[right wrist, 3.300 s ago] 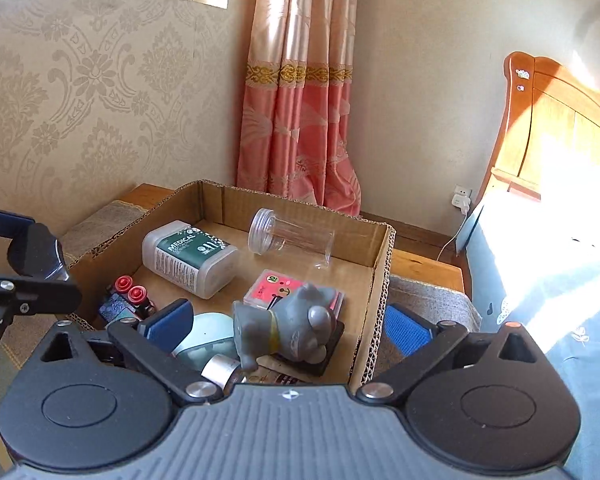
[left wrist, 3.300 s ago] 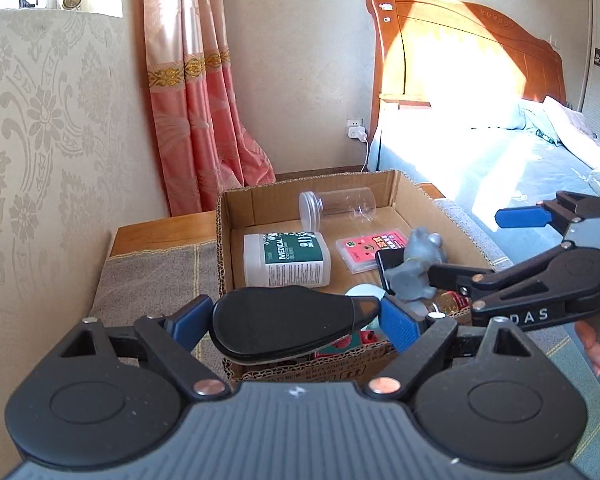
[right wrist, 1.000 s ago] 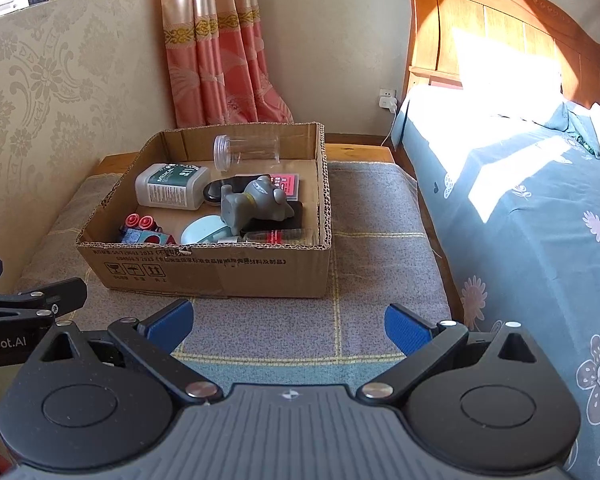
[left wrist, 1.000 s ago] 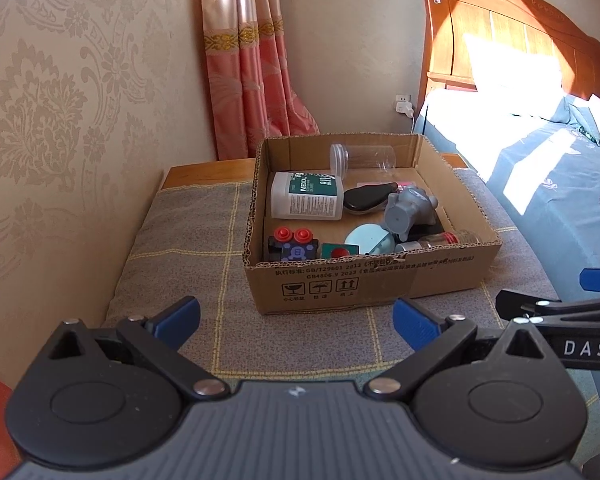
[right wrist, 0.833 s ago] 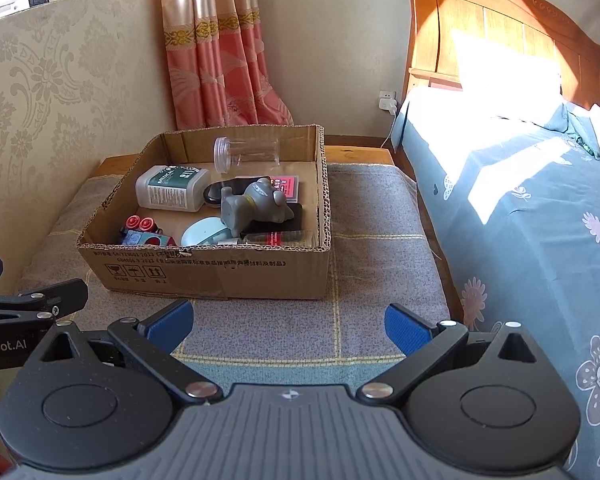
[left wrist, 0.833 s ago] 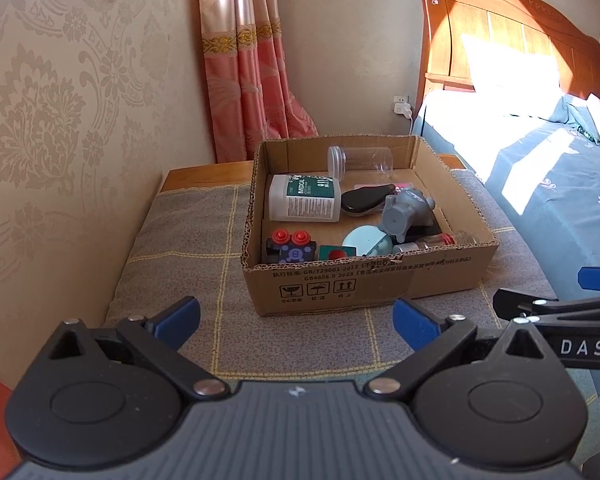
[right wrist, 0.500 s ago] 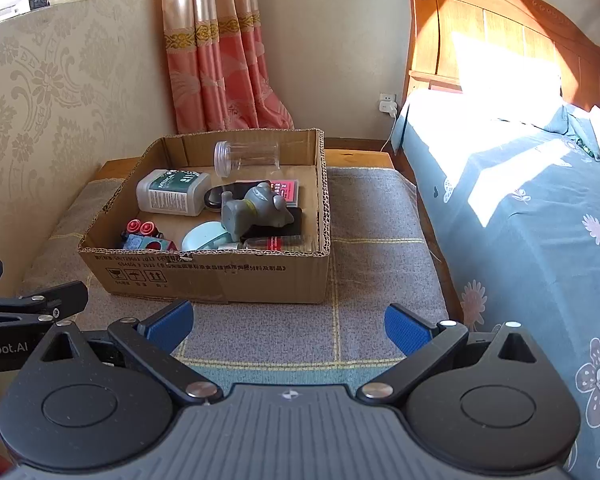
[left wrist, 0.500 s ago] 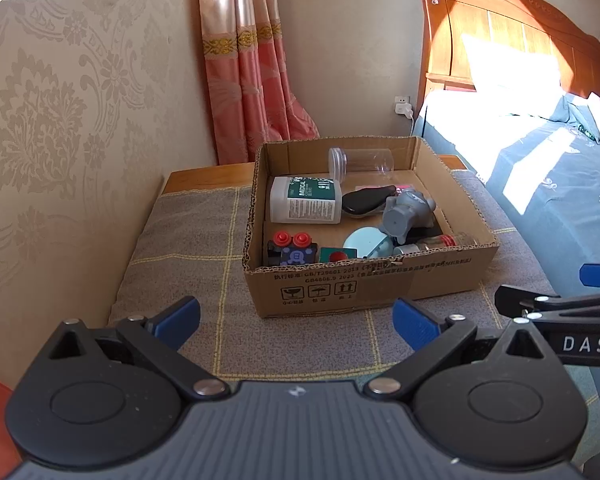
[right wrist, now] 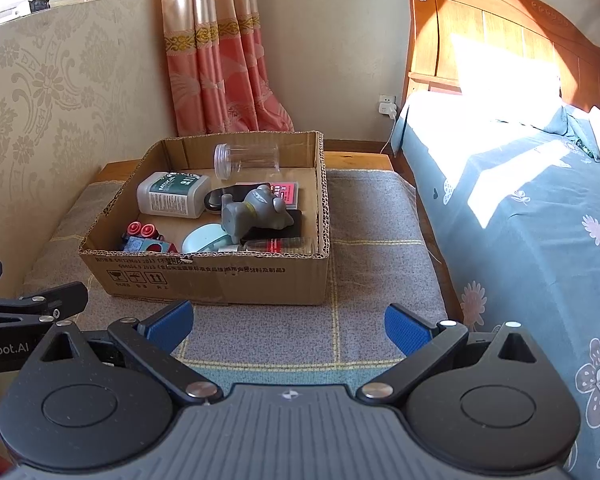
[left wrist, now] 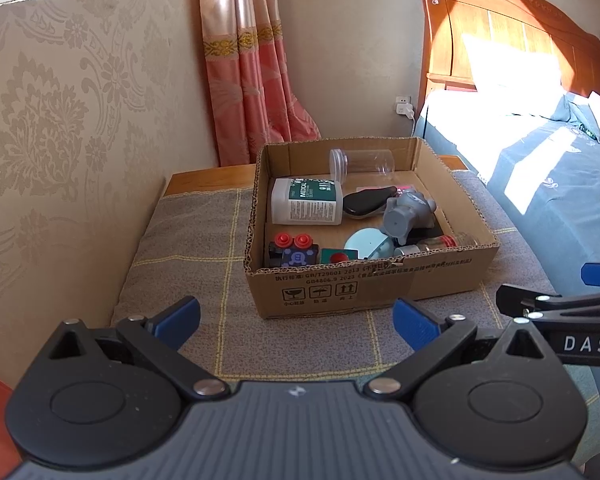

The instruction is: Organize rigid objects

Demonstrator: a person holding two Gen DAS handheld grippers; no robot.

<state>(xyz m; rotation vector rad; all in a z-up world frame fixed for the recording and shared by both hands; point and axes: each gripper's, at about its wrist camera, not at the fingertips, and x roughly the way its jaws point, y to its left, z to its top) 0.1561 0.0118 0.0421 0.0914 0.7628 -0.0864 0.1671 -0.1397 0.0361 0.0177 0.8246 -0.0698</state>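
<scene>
An open cardboard box (left wrist: 380, 280) (right wrist: 220, 276) stands on a grey checked cloth. Inside lie a white medical bottle (left wrist: 306, 201) (right wrist: 172, 194), a clear jar (left wrist: 360, 162) (right wrist: 246, 159) on its side, a black oval case (left wrist: 366, 200), a grey elephant toy (left wrist: 406, 214) (right wrist: 256, 210), a pale blue round item (left wrist: 366, 244) (right wrist: 204, 239), a red-knobbed toy block (left wrist: 292, 250) (right wrist: 142, 238) and a small red-labelled bottle (left wrist: 440, 242) (right wrist: 280, 245). My left gripper (left wrist: 296, 320) and right gripper (right wrist: 286, 322) hover open and empty, well short of the box's front.
A patterned wall (left wrist: 60, 140) runs along the left, with a pink curtain (left wrist: 252, 80) behind the box. A bed with a blue floral cover (right wrist: 520, 220) and a wooden headboard (right wrist: 480, 36) lies to the right. A wall socket (right wrist: 388, 104) sits low behind.
The left gripper was shut on the black oval case over the box 3.3 s ago; the case now lies in the box. Both grippers have drawn back from the box, open.
</scene>
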